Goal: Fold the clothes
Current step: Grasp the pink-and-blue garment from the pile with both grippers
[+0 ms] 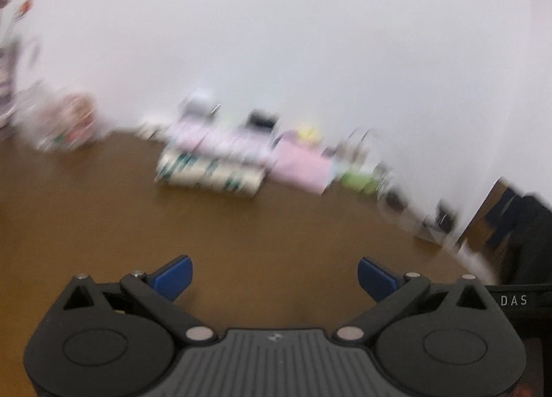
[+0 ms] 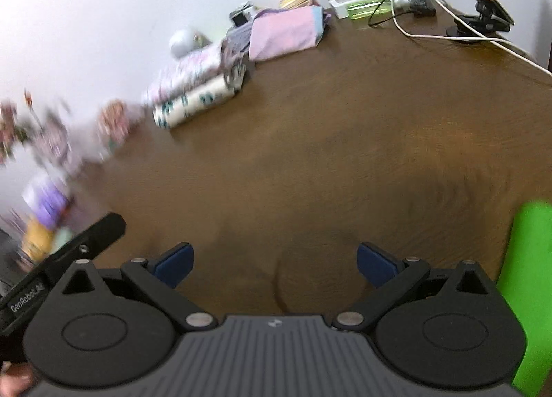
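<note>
Brown table point(image 2: 327, 127), two empty tongs point(image 1: 275, 276) point(image 2: 272, 264)

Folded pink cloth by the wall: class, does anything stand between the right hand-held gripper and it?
Nothing visible does. Bare brown wooden table stretches from the open right hand-held gripper to the folded pink cloth; the patterned folded stack lies off to the left.

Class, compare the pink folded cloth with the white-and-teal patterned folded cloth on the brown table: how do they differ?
The pink folded cloth is plain; the patterned folded cloth has teal marks on white. The pink one is nearer the power strip; the patterned one sits under other folded fabrics. Both lie folded near the wall on the table, apart from both open grippers.
</note>
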The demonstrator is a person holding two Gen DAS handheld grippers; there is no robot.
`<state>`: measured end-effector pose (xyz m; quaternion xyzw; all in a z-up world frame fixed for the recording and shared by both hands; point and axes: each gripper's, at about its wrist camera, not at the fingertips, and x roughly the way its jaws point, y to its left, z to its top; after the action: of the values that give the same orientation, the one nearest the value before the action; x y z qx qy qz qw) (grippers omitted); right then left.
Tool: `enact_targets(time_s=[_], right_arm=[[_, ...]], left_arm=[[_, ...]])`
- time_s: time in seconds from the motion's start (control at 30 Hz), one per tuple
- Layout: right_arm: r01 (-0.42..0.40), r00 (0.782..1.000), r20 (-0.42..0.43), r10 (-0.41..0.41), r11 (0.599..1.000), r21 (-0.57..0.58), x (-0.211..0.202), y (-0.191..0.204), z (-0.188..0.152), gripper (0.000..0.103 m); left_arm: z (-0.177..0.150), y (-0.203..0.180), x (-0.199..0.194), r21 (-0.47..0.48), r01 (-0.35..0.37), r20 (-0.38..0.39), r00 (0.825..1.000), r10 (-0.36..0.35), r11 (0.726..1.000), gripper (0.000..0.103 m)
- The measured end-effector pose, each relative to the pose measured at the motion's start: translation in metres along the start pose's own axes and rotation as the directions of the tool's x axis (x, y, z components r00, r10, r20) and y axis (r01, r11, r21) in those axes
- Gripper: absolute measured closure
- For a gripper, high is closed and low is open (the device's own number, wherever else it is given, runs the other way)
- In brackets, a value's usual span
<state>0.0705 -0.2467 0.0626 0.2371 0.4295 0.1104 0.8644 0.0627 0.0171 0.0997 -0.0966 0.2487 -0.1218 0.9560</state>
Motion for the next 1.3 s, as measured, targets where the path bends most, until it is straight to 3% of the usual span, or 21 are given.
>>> enact_targets(time_s=[0.13, 0.23, 0.33, 0.4, 0.5, 0.6, 0.7, 0.73, 0.77, 0.8, 0.83, 0.87, 0.93, 1.0, 1.13, 1.23, 1.3], right_arm=[[-0.003, 0.993, 0.119, 0.007, 1.0, -0.03, -0.009, 0.0, 0.096, 0.0], [0.006, 0.978, 0.206, 0.012, 0.996, -0.086, 0.007, 0.002, 0.177, 0.001], [0.023, 0.979, 0.202, -0.01, 0.998, -0.062, 0.049, -0.005, 0.247, 0.004], [0.018, 0.986, 0.164, -0.014, 1.0, -0.026, 0.085, -0.016, 0.283, 0.012], [0.011, 0.993, 0.121, -0.016, 0.999, 0.039, 0.137, -0.032, 0.314, 0.017], [0.032, 0.995, 0.096, -0.039, 0.996, 0.08, 0.185, -0.043, 0.329, 0.024], [-0.01, 0.999, 0.037, 0.006, 0.993, 0.121, 0.223, -0.053, 0.335, 0.039], [-0.016, 0.999, 0.033, 0.012, 0.992, 0.124, 0.231, -0.055, 0.334, 0.041], [-0.017, 0.999, 0.041, 0.012, 0.992, 0.121, 0.236, -0.055, 0.332, 0.044], [-0.018, 0.999, 0.048, 0.012, 0.993, 0.119, 0.241, -0.056, 0.329, 0.059], [-0.029, 0.998, 0.053, 0.023, 0.993, 0.112, 0.242, -0.055, 0.327, 0.082], [-0.05, 0.998, 0.054, 0.044, 0.994, 0.101, 0.24, -0.055, 0.324, 0.092], [-0.095, 0.994, 0.063, 0.091, 0.993, 0.07, 0.23, -0.051, 0.32, 0.096], [-0.145, 0.985, 0.098, 0.144, 0.989, 0.007, 0.202, -0.037, 0.318, 0.096], [-0.213, 0.957, 0.169, 0.238, 0.965, -0.151, 0.117, 0.01, 0.307, 0.097], [-0.264, 0.917, 0.217, 0.335, 0.917, -0.3, 0.035, 0.054, 0.287, 0.097], [-0.26, 0.874, 0.263, 0.408, 0.851, -0.456, -0.03, 0.083, 0.258, 0.097]], left_arm=[[0.081, -0.015, 0.065, 0.015, 0.021, 0.029, 0.999, -0.021, 1.0, 0.001], [0.132, -0.026, 0.142, 0.026, -0.011, 0.0, 1.0, 0.011, 1.0, 0.001], [0.172, -0.033, 0.225, 0.046, -0.092, -0.047, 0.994, 0.094, 0.995, 0.003], [0.182, -0.03, 0.275, 0.047, -0.147, -0.118, 0.981, 0.151, 0.988, 0.014], [0.184, -0.028, 0.339, 0.022, -0.188, -0.23, 0.955, 0.188, 0.982, 0.018], [0.177, -0.031, 0.384, 0.043, -0.229, -0.284, 0.93, 0.232, 0.972, 0.027], [0.168, -0.027, 0.405, 0.021, -0.219, -0.317, 0.924, 0.214, 0.976, 0.031], [0.166, -0.026, 0.411, 0.005, -0.198, -0.331, 0.925, 0.189, 0.98, 0.037], [0.164, -0.024, 0.417, -0.011, -0.178, -0.344, 0.925, 0.164, 0.984, 0.058], [0.162, -0.023, 0.42, -0.033, -0.157, -0.359, 0.924, 0.135, 0.987, 0.071], [0.16, -0.02, 0.422, -0.059, -0.135, -0.374, 0.921, 0.103, 0.989, 0.088], [0.158, -0.019, 0.421, -0.081, -0.114, -0.38, 0.922, 0.075, 0.99, 0.09], [0.157, -0.018, 0.412, -0.11, -0.075, -0.369, 0.929, 0.029, 0.991, 0.096], [0.164, -0.025, 0.389, -0.114, -0.025, -0.322, 0.947, -0.013, 0.993, 0.099], [0.194, -0.045, 0.308, -0.152, 0.091, -0.192, 0.974, -0.119, 0.984, 0.1], [0.221, -0.064, 0.214, -0.132, 0.181, -0.036, 0.982, -0.187, 0.975, 0.1], [0.223, -0.063, 0.133, -0.081, 0.239, 0.115, 0.967, -0.229, 0.968, 0.1]])
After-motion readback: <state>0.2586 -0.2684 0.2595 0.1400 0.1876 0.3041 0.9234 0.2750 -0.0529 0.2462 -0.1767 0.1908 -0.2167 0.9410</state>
